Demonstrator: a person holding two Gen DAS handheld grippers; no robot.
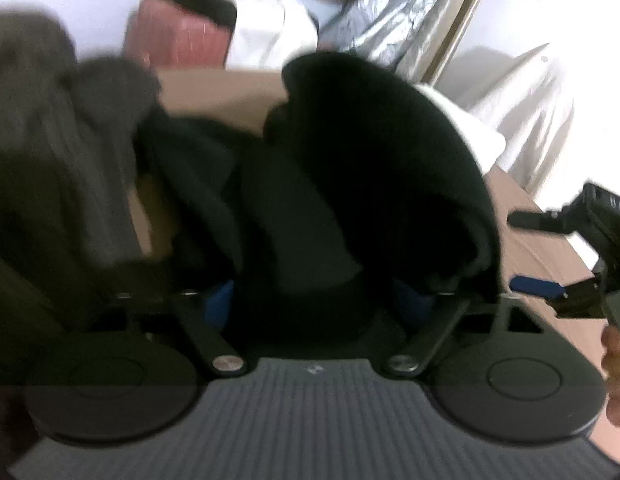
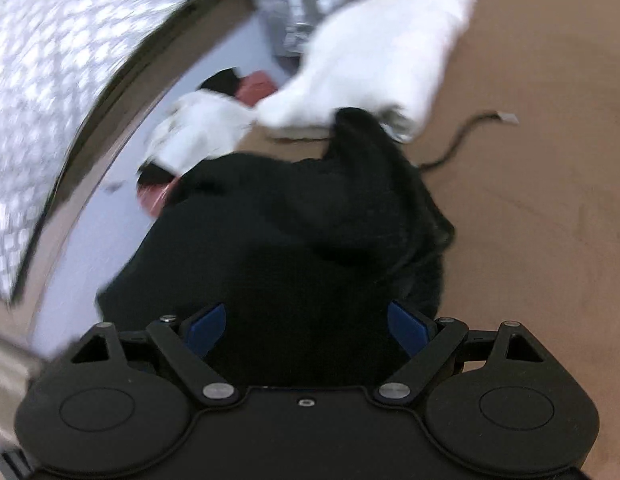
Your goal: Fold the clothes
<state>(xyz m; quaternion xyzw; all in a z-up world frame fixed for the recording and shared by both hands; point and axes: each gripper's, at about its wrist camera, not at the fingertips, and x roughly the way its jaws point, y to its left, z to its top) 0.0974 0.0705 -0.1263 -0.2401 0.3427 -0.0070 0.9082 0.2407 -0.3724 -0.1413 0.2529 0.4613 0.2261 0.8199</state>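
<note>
Left gripper (image 1: 325, 300): blue pads spread wide, black garment (image 1: 349, 184) bunched between them; grip itself hidden by cloth.
Right gripper (image 2: 310, 328): blue pads wide apart, same black fabric filling the gap; cannot tell if pinched.
Black garment: crumpled heap on the brown table (image 2: 549, 220), long axis running away from the right camera, a peak pointing toward the white folded cloth (image 2: 381, 60).
Farther: grey garment (image 1: 50, 140) left; thin black cable (image 2: 461, 144) right.

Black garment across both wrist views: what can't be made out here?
- Left wrist view: the black garment hides the left hand-held gripper fingertips; grip unclear.
- Right wrist view: the garment fills the gap of the right hand-held gripper; contact unclear.
- Both views: motion blur hides the garment type.
</note>
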